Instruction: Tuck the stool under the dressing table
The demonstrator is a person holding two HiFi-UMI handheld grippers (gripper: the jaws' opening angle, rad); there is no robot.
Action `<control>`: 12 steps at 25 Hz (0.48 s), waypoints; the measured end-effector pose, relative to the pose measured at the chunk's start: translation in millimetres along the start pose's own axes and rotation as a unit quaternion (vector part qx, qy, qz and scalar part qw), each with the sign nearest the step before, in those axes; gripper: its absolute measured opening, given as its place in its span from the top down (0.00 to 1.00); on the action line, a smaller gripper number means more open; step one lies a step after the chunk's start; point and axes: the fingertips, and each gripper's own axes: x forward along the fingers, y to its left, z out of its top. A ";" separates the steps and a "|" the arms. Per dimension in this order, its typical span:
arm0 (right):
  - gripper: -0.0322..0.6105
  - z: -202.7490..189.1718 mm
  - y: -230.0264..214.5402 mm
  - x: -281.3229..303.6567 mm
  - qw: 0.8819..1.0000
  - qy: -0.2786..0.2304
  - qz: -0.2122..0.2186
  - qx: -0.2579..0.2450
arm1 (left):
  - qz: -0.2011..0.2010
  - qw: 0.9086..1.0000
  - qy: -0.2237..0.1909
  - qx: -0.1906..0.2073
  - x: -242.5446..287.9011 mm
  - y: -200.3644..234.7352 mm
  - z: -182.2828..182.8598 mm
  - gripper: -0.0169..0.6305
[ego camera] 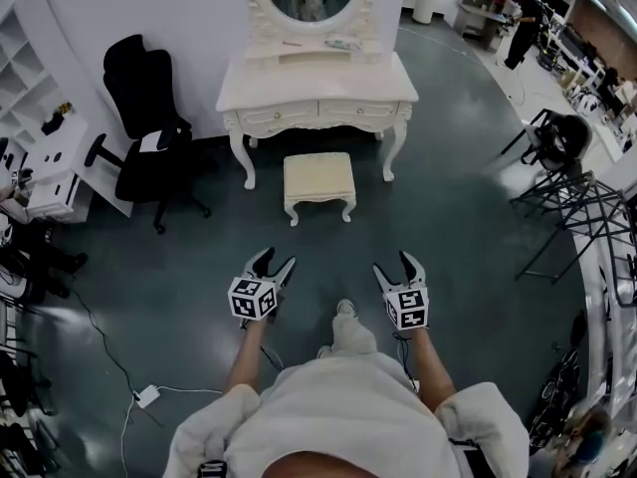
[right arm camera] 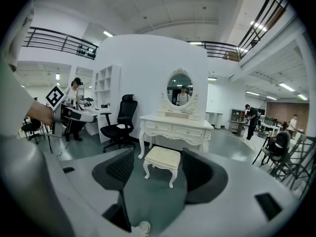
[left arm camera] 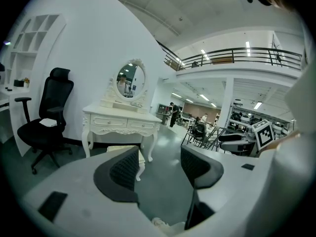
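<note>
We held two grippers, the left gripper (ego camera: pixel 276 260) and the right gripper (ego camera: pixel 395 265), both released, with their jaws spread and nothing between them. One stool (ego camera: pixel 318 180) stood on the floor at twelve o'clock from us, just in front of the one dressing table (ego camera: pixel 318 83) and not under it. One black office chair (ego camera: pixel 144 118) sat at ten o'clock.

White rolled sleeves (ego camera: pixel 204 431); left gripper (ego camera: pixel 276 259), right gripper (ego camera: pixel 394 264) grey, black ribbed fingers (left arm camera: pixel 123 169), black-white marker cubes (ego camera: pixel 252 298).
</note>
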 end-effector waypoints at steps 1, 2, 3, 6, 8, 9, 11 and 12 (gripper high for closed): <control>0.49 -0.6 0.4 1.5 1.000 0.000 0.001 0.001 | 0.001 1.000 0.001 0.000 0.7 1.4 -0.3 0.59; 0.49 -0.8 1.0 2.9 1.000 0.001 0.002 0.002 | 0.002 1.000 0.001 0.000 1.5 2.9 -0.2 0.59; 0.49 -1.0 1.6 4.6 1.000 0.001 0.004 0.004 | 0.004 1.000 0.001 -0.001 2.5 4.6 0.2 0.59; 0.49 -1.3 1.3 13.7 1.000 -0.001 0.007 0.007 | 0.004 1.000 0.001 0.001 10.2 9.2 3.1 0.59; 0.49 -1.3 0.2 21.4 1.000 0.001 0.009 0.006 | 0.003 1.000 0.001 0.001 17.6 12.7 4.3 0.59; 0.49 -1.6 -0.6 25.7 1.000 0.002 0.009 0.007 | 0.003 1.000 0.002 0.000 21.7 15.0 4.7 0.59; 0.49 -1.4 -3.0 36.0 1.000 0.004 0.010 0.007 | 0.003 1.000 0.003 -0.001 30.8 20.9 6.9 0.59; 0.49 -0.8 -4.5 41.7 1.000 0.005 0.011 0.007 | 0.003 1.000 0.004 -0.002 35.8 24.3 8.5 0.59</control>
